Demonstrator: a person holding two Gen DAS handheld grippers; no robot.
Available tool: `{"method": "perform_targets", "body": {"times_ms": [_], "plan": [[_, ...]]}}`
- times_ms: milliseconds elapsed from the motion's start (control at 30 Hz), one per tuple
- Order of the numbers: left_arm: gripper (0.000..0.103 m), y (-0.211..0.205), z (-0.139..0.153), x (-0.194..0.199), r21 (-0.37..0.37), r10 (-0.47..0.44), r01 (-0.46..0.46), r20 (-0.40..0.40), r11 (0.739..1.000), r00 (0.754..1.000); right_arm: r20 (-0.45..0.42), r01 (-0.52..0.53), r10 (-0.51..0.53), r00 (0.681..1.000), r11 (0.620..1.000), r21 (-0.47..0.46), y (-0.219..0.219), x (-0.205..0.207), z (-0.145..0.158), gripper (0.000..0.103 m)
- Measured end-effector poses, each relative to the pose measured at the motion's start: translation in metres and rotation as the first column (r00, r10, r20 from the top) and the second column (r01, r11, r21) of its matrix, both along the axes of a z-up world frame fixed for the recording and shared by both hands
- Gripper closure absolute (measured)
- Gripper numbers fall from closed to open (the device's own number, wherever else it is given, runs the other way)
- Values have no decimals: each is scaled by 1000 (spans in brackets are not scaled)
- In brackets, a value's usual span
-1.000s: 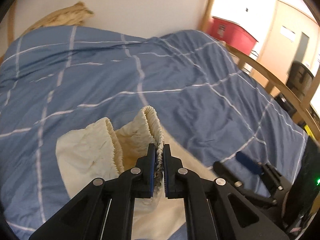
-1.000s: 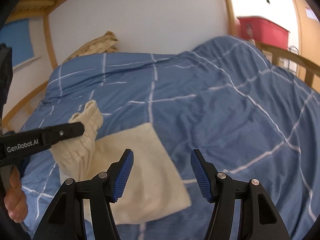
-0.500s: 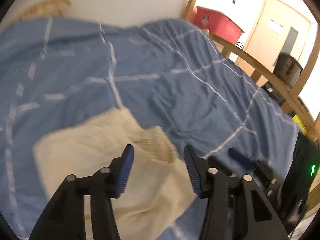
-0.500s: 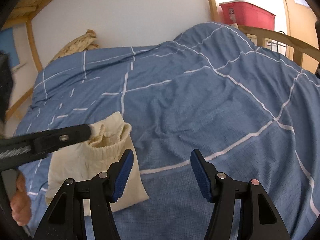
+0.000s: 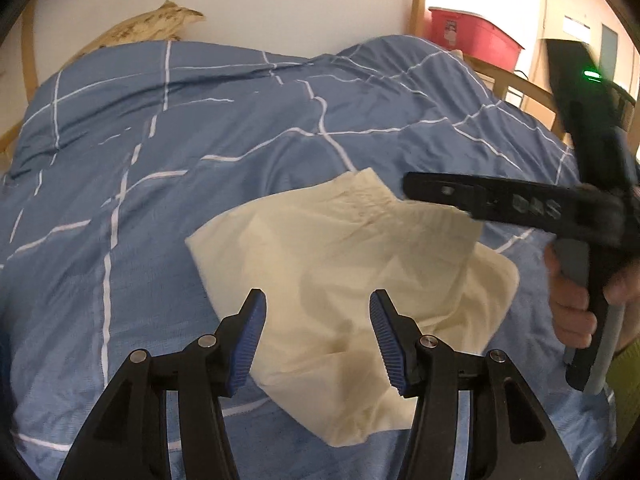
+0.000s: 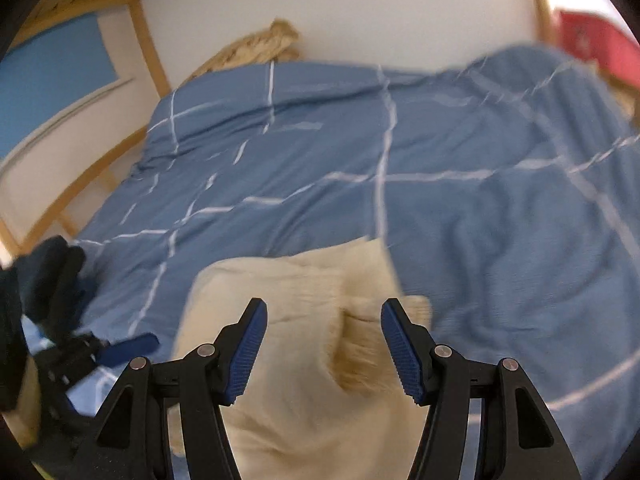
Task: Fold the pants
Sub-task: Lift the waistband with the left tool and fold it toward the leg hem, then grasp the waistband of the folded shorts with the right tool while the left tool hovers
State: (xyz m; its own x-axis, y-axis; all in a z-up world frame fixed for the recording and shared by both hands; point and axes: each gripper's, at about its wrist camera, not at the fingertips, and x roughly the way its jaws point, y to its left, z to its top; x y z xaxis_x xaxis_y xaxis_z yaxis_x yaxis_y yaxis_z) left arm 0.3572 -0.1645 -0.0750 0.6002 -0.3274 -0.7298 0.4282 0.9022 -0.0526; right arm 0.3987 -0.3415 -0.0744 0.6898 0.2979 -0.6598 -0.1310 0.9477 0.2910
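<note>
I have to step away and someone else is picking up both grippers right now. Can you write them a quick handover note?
Left gripper: open, holding nothing, over the near part of the pants.
Right gripper: open, holding nothing, over the gathered waistband.
Pants: cream, lying in a compact folded bundle on the blue checked duvet, near the front edge of the bed.
Done: the pants are folded over and no longer held.
Left: probably only to flatten or square up the bundle; the waistband end looks bunched, though the right view is blurred.
</note>
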Motion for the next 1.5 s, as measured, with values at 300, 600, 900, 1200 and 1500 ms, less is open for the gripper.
{"method": "perform_targets", "body": {"times_ms": [300, 600, 900, 1200, 1500], "plan": [[51, 10, -16, 2, 0, 26, -26, -11, 1000, 1000, -159, 60, -24, 987, 971, 229, -15, 33, -47, 51], [51, 16, -29, -4, -4, 28, -28, -38, 1000, 999, -204, -7, 50, 978, 979, 205, -6, 38, -56, 80], [34, 22, -20, -35, -3, -4, 4, 40, 1000, 999, -42, -40, 49, 998, 983, 181, -8, 15, -14, 94], [32, 14, -28, -52, 84, -17, 10, 86, 996, 996, 27, -47, 43, 999, 985, 168, 7, 12, 10, 96], [34, 12, -37, -53, 103, -31, 25, 52, 994, 998, 22, 9, -13, 1000, 984, 177, -2, 10, 9, 96]]}}
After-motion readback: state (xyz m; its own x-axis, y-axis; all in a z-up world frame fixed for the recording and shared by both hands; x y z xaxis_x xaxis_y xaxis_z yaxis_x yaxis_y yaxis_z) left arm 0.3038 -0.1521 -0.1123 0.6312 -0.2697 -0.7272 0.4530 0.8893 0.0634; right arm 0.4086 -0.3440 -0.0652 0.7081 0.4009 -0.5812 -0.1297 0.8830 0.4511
